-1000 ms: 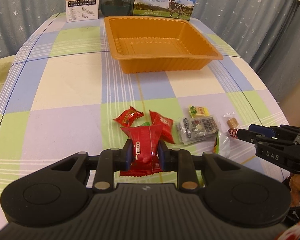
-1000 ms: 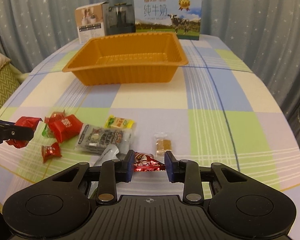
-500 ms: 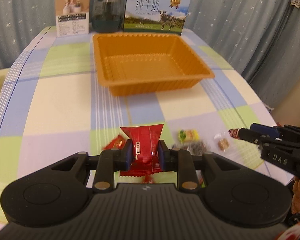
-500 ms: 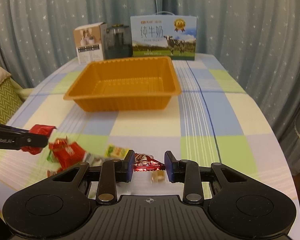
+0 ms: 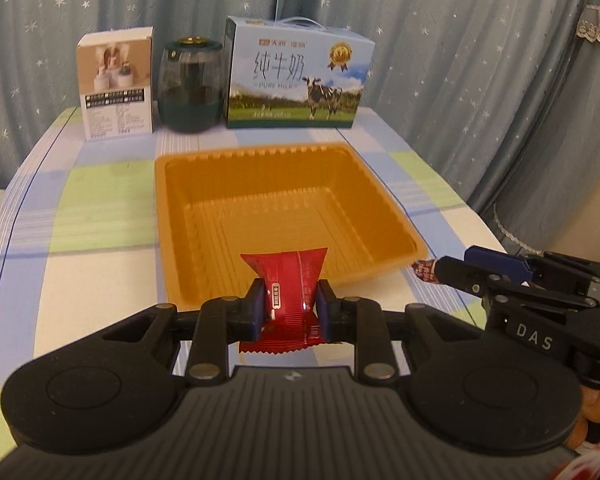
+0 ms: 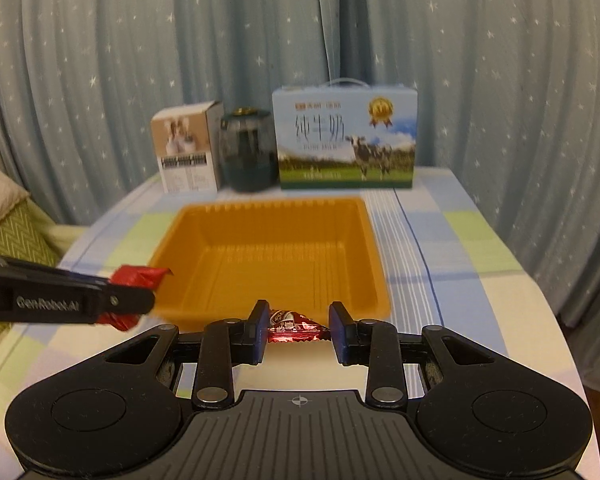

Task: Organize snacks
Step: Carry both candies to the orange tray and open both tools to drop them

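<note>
2 tools (image 5: 290, 310) (image 6: 299, 333), 2 snacks (image 5: 288, 292) (image 6: 294, 326), 1 tray (image 5: 284, 216)

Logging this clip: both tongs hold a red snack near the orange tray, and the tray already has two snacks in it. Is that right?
Not quite. The orange tray holds nothing yet, as the left wrist view shows. The rest stands: the left tongs grip a red snack packet, and the right tongs carry a small red candy, both at the tray's near edge.

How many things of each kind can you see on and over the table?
Snack packets: 2, a red packet and a small candy
Trays: 1, orange tray
Boxes: 2, milk carton, small box
Jars: 1, dark jar
Total: 6
</note>
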### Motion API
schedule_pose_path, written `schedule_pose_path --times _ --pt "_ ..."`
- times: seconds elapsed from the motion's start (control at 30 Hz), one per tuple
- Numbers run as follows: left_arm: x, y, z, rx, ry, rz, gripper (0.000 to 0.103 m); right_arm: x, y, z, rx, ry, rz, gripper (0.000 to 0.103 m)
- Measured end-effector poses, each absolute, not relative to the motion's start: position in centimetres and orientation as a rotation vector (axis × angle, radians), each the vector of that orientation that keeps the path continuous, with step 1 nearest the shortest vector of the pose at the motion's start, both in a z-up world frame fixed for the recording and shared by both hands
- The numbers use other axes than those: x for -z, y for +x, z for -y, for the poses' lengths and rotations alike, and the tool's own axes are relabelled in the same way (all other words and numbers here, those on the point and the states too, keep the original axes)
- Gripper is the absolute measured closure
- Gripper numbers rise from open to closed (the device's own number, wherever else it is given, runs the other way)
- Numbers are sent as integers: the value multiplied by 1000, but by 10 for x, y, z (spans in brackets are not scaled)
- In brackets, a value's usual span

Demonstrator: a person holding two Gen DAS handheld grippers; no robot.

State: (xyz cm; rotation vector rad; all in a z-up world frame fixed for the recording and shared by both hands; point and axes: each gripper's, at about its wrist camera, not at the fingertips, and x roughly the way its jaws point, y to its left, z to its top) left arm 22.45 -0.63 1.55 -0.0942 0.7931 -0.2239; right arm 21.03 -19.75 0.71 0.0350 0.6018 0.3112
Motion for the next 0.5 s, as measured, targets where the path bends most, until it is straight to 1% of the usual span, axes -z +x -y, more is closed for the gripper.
schedule_pose_path --times 0.27,0.5 --pt "-9 269 2 213 -105 -806 80 -3 269 192 -312 100 -619 70" --pt "5 295 -3 206 -122 -831 80 9 299 191 -307 137 -651 70"
